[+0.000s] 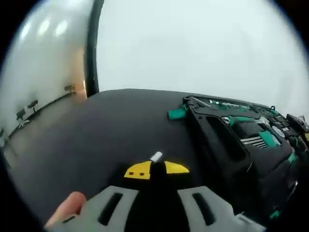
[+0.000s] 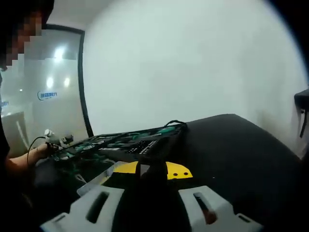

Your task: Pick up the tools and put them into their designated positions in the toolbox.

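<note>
Gripping a small metal bit [image 1: 155,156] between yellow-tipped jaws, the left tongs [image 1: 156,170] hover over the bare middle of the dark desk [image 1: 111,130], left of the open toolbox [image 1: 241,140] at the desk's right edge. The bit looks light, stiff and slippery, so holding it mid-shank seems wise. 1 green-handled tool [image 1: 176,114] pokes from the toolbox's near corner. The right tongs [image 2: 153,170] appear closed too, pinching a flat silvery tool [image 2: 99,180], probably thin, rigid and best held near its middle.
</note>
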The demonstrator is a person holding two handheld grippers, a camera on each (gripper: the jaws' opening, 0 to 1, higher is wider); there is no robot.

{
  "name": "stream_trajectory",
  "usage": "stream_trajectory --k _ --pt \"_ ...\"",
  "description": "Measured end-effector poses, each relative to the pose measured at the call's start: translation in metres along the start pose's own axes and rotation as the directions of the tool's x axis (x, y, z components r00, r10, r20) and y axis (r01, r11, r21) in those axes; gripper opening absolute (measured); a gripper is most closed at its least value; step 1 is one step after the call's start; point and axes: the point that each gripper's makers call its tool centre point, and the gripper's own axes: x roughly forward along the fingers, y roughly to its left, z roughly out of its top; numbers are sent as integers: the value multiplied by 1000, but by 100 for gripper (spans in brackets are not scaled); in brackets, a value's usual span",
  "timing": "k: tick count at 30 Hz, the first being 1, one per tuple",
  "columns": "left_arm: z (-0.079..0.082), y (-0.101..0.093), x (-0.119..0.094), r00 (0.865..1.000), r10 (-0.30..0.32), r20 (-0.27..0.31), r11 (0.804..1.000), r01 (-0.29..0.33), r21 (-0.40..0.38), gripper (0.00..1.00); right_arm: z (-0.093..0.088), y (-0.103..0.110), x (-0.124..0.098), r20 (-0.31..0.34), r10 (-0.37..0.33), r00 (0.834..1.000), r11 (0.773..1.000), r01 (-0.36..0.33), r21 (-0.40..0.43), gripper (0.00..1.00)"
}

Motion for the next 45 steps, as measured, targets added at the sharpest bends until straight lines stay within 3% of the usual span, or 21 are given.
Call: stream_trajectory --k 1,3,5,8,10,15,17,18,20,22,23,25,30,31,33,34,37,39,41,45 --pt "2 -1 1 1000 1 -2 1000 -1 -1 7 0 0 0 -1 1 1000 1000 -1 0 17" --pt "6 -5 -1 1000 3 -14 997 -2 77 4 -1 1 0 -3 1 1000 1000 -1 -1 17" --pt "18 -18 0 998 -32 45 990 25 137 4 -1 1 0 -4 1 1000 1000 -1 -1 17" --pt "16 -32 4 998 -59 23 978 54 202 4 0 0 0 -2 0 1000 1000 0 -1 17" --pt "19 -30 3 998 -47 34 972 37 233 5 0 0 0 -2 0 1000 1000 0 0 17" --pt "33 -14 -16 994 -12 109 978 -11 207 5 -1 1 0 -6 1 1000 1000 -1 -2 17" --pt "41 -3 -22 985 10 174 990 -35 139 5 -1 1 0 -7 0 1000 1000 0 -2 17" --pt "39 -2 -22 982 -5 189 996 -12 89 4 -1 1 0 -6 1 1000 1000 -1 -2 17" --pt "24 -5 -20 990 -53 131 998 48 43 4 -1 1 0 -6 1 1000 1000 -1 -2 17" --pt "8 -3 -15 998 -49 47 990 42 138 5 -1 1 0 -7 1 1000 1000 -1 -2 17" --pt "6 -5 -13 998 -45 42 982 37 185 5 -1 1 0 -8 0 1000 1000 0 -2 17" --pt "14 -15 -12 993 -79 89 962 53 266 8 -2 0 0 -10 -1 1000 1000 1 -3 17" --pt "26 -27 -2 986 -126 109 943 84 323 12 -2 0 0 -11 -3 1000 1000 3 -6 17" --pt "21 -30 2 986 -148 75 932 114 343 11 -2 0 0 -11 -4 1000 1000 4 -5 17" --pt "8 -25 9 992 -124 -3 916 116 384 11 -2 0 0 -10 -6 1000 1000 6 -5 17" --pt "16 -26 11 990 -134 49 900 101 423 11 -2 -1 0 -10 -6 1000 1000 6 -4 17" --pt "15 -25 14 990 -137 35 911 112 396 10 -2 -1 0 -11 -7 1000 1000 7 -5 17" --pt "14 -21 16 992 -125 27 934 108 340 10 -2 -1 0 -12 -6 1000 1000 6 -6 17" --pt "10 -15 19 995 -100 7 939 92 331 9 -3 -1 1 -14 -7 1000 1000 7 -7 17" --pt "11 -16 20 994 -109 26 949 96 301 9 -3 -2 1 -17 -8 1000 1000 8 -7 17"
